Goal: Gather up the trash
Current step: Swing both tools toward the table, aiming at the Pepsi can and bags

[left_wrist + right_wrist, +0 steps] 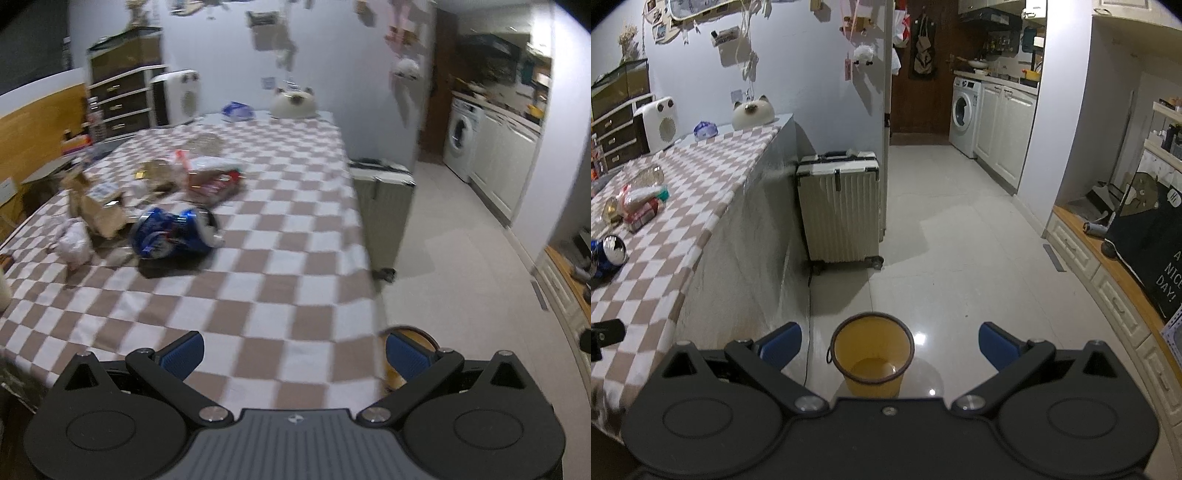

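Observation:
A crushed blue can [173, 230] lies on the checkered tablecloth [258, 295], with a brown paper bag [99, 208], crumpled white paper [74, 242] and a red snack wrapper [214, 181] around it. My left gripper [293, 354] hovers open over the table's near edge, well short of the can, nothing between its fingers. In the right wrist view the can [607, 254] and wrapper [642, 210] lie at far left. My right gripper [890, 345] stands open above a yellow waste bin [872, 360] on the floor; the bin looks empty.
A ribbed suitcase [840, 206] stands on the floor beside the table's end. At the table's far end sit a cat-shaped item [293, 103] and a white heater [181, 96]. Drawers [122, 103] stand left. Tiled floor runs toward a washing machine [964, 114]. A wooden bench [1108, 258] lines the right wall.

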Demonstrator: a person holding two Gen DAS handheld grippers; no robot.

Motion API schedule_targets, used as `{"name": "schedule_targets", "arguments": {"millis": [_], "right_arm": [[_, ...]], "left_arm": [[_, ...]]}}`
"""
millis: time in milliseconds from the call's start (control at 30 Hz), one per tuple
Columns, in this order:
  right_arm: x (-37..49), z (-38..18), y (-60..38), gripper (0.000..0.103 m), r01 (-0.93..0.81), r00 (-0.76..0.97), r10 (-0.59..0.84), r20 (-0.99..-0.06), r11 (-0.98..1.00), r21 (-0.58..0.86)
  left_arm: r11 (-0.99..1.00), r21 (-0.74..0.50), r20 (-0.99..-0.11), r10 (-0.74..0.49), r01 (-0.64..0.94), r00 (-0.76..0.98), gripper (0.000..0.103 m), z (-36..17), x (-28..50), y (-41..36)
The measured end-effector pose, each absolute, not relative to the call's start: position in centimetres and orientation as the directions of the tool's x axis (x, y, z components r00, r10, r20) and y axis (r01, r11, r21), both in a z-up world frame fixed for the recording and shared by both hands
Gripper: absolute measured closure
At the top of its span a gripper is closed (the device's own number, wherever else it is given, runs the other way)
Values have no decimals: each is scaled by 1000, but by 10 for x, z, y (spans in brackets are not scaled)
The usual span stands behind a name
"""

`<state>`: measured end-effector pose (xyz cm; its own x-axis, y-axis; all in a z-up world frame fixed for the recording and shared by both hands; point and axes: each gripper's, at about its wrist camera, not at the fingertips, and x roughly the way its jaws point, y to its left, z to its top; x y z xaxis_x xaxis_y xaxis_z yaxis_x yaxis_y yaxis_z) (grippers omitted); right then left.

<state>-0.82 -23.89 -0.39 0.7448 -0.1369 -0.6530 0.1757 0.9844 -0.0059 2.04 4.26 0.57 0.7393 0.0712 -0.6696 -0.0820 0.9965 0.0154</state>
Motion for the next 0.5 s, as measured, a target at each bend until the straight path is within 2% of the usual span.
{"name": "schedule_targets", "arguments": {"millis": [500], "right_arm": [[49, 6, -179, 0, 77, 789, -73, -610, 997, -20]], "left_arm": [[917, 18, -604, 327, -397, 727, 0, 12, 61, 191]]}}
